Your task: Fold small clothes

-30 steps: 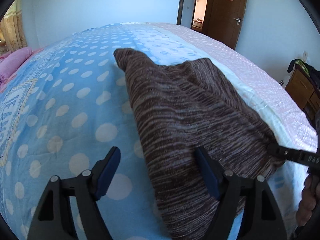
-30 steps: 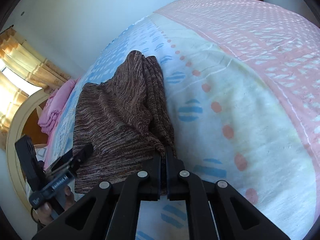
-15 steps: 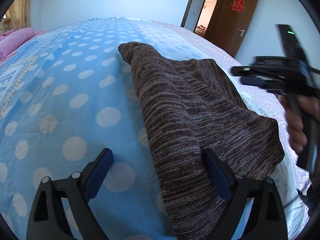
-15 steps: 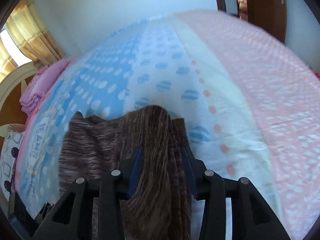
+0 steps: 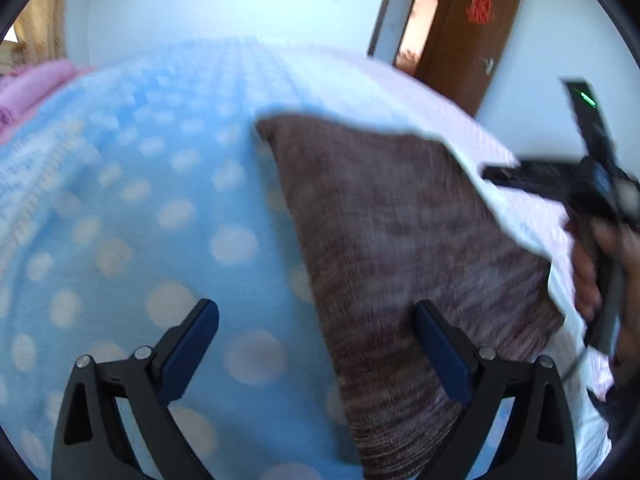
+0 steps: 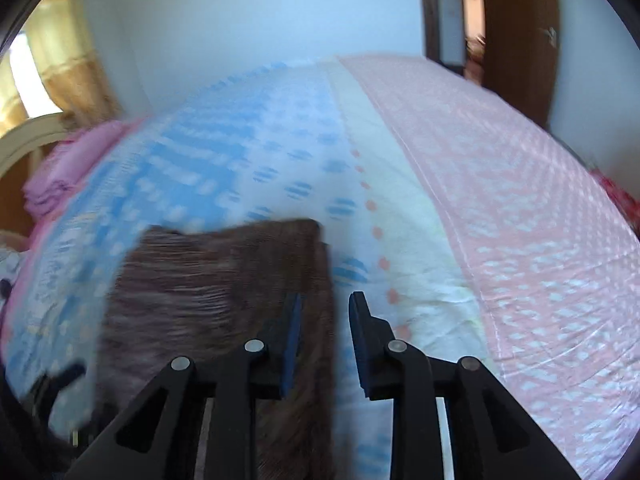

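Garment (image 5: 400,248), brown knit, lies folded flat on blue polka-dot bedspread (image 5: 140,208), left gripper (image 5: 316,344) spread wide over its near left edge gripping nothing, right gripper (image 6: 325,332) parted narrowly above its right edge, empty, frames blurred.

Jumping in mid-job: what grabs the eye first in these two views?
The brown knit garment lies flat on the polka-dot blue bedspread, right of centre in the left wrist view. The left gripper gapes wide over its near edge, and the right gripper stands open at its right edge, holding nothing.
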Demonstrator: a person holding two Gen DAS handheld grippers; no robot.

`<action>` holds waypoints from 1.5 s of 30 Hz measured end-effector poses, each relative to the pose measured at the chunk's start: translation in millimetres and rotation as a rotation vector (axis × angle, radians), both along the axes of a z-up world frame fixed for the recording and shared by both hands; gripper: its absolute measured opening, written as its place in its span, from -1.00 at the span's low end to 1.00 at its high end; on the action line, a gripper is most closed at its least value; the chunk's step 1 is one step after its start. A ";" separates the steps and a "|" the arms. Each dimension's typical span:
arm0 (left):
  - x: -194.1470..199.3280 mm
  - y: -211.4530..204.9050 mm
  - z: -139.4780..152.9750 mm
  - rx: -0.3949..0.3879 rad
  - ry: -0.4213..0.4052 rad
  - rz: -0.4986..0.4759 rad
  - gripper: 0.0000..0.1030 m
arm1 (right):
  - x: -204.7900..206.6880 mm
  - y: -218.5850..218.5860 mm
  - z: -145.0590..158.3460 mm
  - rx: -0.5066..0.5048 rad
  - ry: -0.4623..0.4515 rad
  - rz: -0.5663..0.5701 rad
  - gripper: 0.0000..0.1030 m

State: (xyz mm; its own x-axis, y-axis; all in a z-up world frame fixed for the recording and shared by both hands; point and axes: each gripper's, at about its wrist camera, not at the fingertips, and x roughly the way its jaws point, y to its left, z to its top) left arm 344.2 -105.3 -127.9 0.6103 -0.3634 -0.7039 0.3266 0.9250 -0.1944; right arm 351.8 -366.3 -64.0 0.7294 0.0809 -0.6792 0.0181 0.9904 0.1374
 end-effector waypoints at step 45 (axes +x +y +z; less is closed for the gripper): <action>-7.9 -11.7 -31.1 0.102 0.070 0.034 1.00 | 52.5 -83.0 -67.4 0.298 0.111 0.005 0.35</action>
